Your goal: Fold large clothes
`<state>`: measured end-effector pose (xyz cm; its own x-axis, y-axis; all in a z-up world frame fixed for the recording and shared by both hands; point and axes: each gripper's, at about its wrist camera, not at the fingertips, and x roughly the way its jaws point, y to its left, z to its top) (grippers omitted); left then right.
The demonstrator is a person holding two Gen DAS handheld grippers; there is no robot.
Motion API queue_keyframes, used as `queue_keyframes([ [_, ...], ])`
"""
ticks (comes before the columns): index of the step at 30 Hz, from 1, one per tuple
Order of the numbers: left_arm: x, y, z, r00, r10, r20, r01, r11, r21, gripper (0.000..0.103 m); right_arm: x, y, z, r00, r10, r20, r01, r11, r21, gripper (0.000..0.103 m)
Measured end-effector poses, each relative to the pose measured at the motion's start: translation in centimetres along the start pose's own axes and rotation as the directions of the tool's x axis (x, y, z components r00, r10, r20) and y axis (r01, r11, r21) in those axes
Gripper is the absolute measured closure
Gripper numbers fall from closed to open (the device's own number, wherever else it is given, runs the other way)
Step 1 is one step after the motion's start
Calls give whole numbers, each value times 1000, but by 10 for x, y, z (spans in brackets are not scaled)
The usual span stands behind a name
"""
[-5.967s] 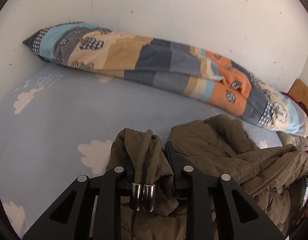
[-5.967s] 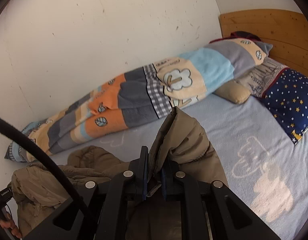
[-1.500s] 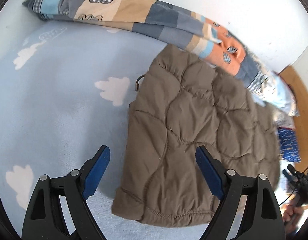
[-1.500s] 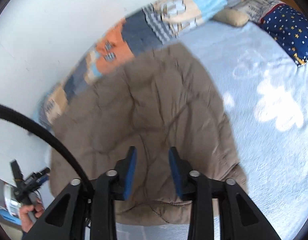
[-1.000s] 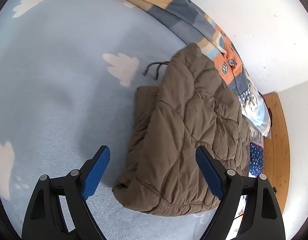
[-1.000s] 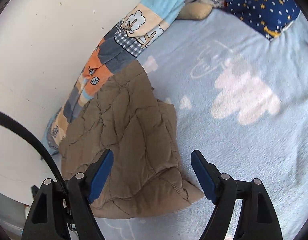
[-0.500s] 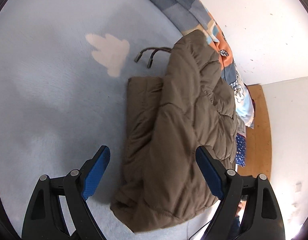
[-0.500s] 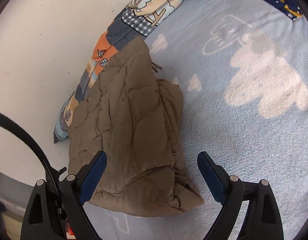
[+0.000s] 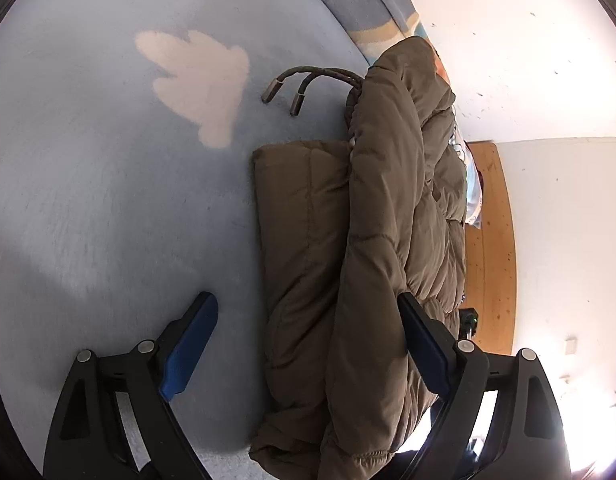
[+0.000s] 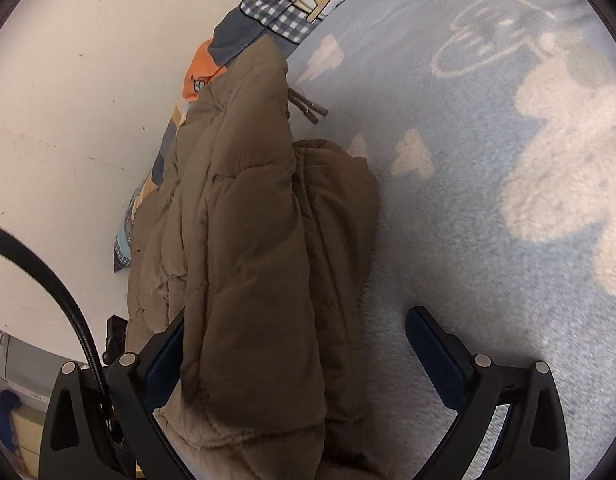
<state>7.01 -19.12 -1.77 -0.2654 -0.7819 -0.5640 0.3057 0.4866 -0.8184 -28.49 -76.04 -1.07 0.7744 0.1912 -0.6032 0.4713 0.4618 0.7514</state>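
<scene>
A brown quilted puffer jacket is lying folded into a long bundle on the light blue cloud-print bed sheet, with its far edge being pressed against the patchwork quilt along the white wall. It is being judged as soft, bulky and light, with slick shell fabric that is likely to be sliding and springing back open, so a deep bite through all layers at the near hemmed end is being suggested rather than a pinch on one puffy panel. Two drawcords with metal tips are lying loose on the sheet beside the upper fold and should be avoided as a hold. The left gripper is being held wide, its jaws opening slightly, with the jacket's near end sitting between the blue pads; the right-hand pad is looking close to or touching the fabric, and no squeeze is being seen. The right gripper is being opened to its widest, the bundle's near end lying between the jaws and overlapping the left-hand pad, nothing being clamped.
</scene>
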Motion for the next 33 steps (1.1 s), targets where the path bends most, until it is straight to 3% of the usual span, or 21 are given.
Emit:
queue_keyframes([
  [9, 6, 5, 19, 996, -59, -59, 61, 998, 35, 10, 19, 4, 11, 996, 37, -76, -43, 997, -69, 0],
  [17, 23, -18, 29, 998, 0, -65, 7, 993, 119, 7, 52, 28, 18, 988, 64, -142, -85, 986, -145, 0],
  [19, 25, -23, 31, 998, -10, -57, 18, 990, 137, 12, 53, 31, 18, 988, 64, -139, -86, 984, -154, 0],
  [20, 25, -23, 31, 998, -15, -54, 23, 990, 140, 16, 52, 31, 19, 989, 63, -134, -84, 983, -161, 2],
  [22, 22, -25, 32, 998, -32, -50, 39, 990, 138, 36, 49, 34, 16, 991, 51, -123, -74, 980, -187, 15],
  [24, 18, -29, 31, 998, -29, -49, 36, 989, 145, 45, 39, 34, 13, 991, 70, -116, -92, 977, -195, 33],
  [25, 15, -32, 30, 999, -18, -43, 24, 987, 156, 50, 36, 37, 12, 991, 63, -114, -86, 973, -216, 37],
  [27, 9, -40, 28, 999, 11, -32, -5, 985, 175, 54, 29, 45, 11, 994, 46, -103, -70, 965, -253, 50],
  [33, -1, -76, 23, 995, 99, 20, -101, 963, 248, 64, 10, 78, 2, 998, -61, -23, 48, 920, -389, 61],
])
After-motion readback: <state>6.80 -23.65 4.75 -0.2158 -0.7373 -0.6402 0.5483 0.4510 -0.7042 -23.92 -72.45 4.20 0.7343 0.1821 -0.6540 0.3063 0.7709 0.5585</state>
